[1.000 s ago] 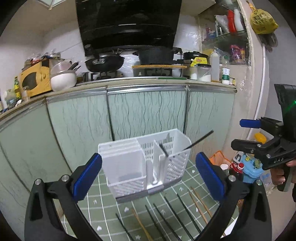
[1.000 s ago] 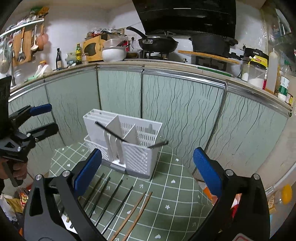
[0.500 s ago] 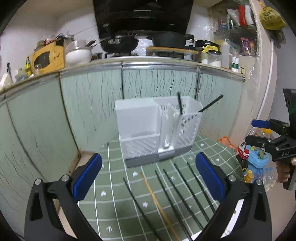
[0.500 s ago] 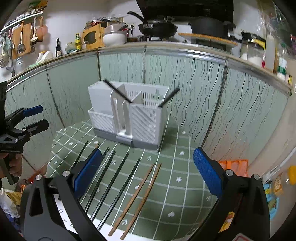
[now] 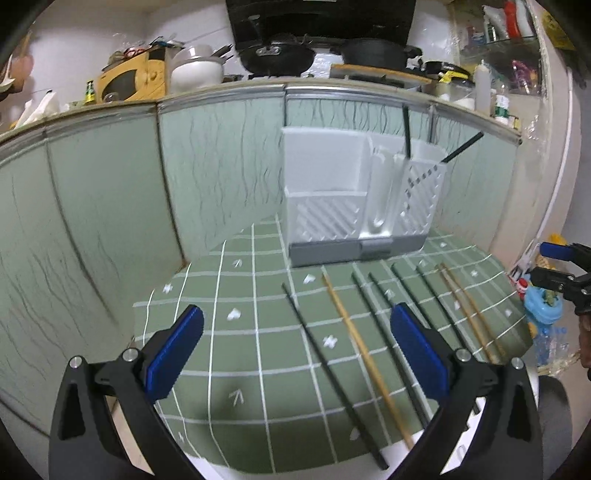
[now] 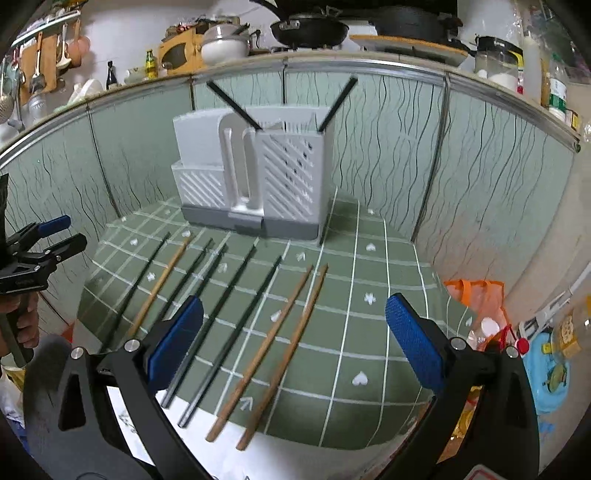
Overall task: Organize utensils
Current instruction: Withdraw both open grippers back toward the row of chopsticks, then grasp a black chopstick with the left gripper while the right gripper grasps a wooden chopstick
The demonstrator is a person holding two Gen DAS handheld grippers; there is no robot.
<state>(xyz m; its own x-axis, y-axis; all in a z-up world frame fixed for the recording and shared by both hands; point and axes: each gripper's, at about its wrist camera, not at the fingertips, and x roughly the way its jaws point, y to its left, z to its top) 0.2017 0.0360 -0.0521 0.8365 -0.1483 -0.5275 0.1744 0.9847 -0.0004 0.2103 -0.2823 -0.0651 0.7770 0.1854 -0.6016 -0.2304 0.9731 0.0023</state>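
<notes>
A white slotted utensil holder [image 5: 354, 199] [image 6: 255, 173] stands at the back of a green checked mat [image 5: 258, 354] [image 6: 354, 317]. Two black chopsticks [image 6: 236, 105] stick out of its top. Several black chopsticks [image 6: 236, 317] [image 5: 328, 369] and three wooden ones [image 6: 273, 339] [image 5: 365, 354] lie in a row on the mat in front of it. My left gripper [image 5: 295, 354] is open and empty, low over the mat's left front. My right gripper [image 6: 293, 347] is open and empty, over the near ends of the wooden pair. Each gripper shows at the edge of the other's view.
Green cabinet doors [image 5: 110, 206] close in the mat at the back and left. A worktop above carries pans [image 6: 310, 27], a pot and bottles. An orange bag [image 6: 476, 295] and a blue toy [image 6: 550, 376] lie right of the mat, beyond its edge.
Both grippers have come down and forward toward the mat. The holder now sits higher in both views and the row of chopsticks fills the foreground. Both stay open.
</notes>
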